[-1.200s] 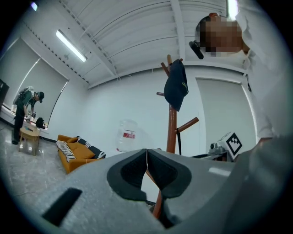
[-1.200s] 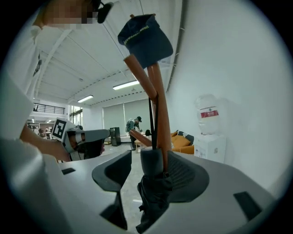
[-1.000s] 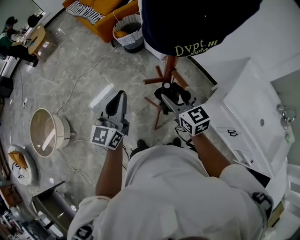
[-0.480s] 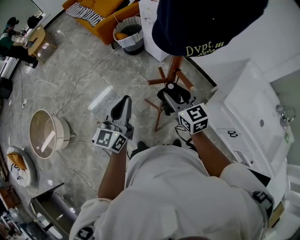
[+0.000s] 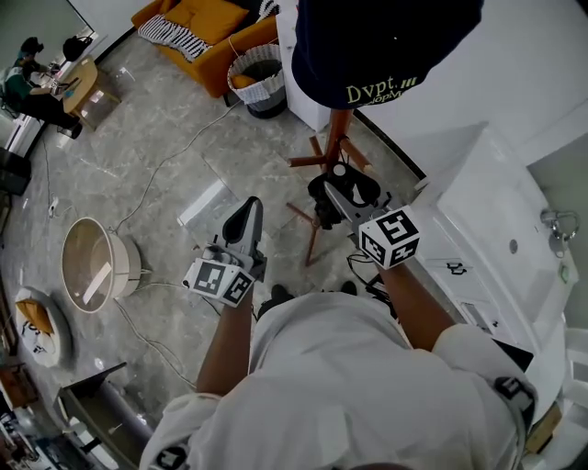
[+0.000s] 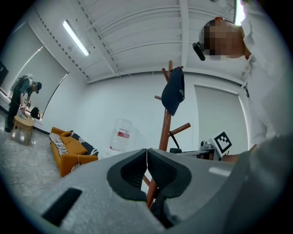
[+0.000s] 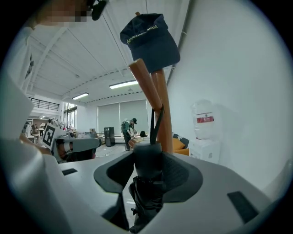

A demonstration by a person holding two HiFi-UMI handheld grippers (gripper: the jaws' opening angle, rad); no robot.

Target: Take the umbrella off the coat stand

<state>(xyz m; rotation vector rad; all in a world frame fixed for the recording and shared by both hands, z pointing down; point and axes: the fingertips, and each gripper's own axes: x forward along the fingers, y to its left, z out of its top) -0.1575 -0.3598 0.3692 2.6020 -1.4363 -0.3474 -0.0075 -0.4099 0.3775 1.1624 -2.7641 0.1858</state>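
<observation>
The black folded umbrella [image 7: 146,201] stands upright between the pads of my right gripper [image 7: 147,157], which is shut on its handle. Its strap [image 7: 153,123] runs up to a peg of the brown wooden coat stand [image 7: 160,100], which carries a dark blue cap [image 7: 149,39] on top. From the head view, the right gripper [image 5: 342,197] holds the umbrella [image 5: 354,186] close against the stand [image 5: 333,138], under the cap [image 5: 381,41]. My left gripper [image 5: 246,216] hangs left of the stand, shut and empty; its pads meet in its own view [image 6: 147,160].
A white counter with a sink [image 5: 487,211] runs along the right. A round pale tub [image 5: 92,262] and cables lie on the floor at left. A woven basket [image 5: 255,64] and an orange sofa [image 5: 207,23] stand beyond the stand. A water dispenser [image 7: 204,125] stands by the wall.
My right gripper has risen a little with the umbrella in it. My left gripper has drifted slightly toward the stand.
</observation>
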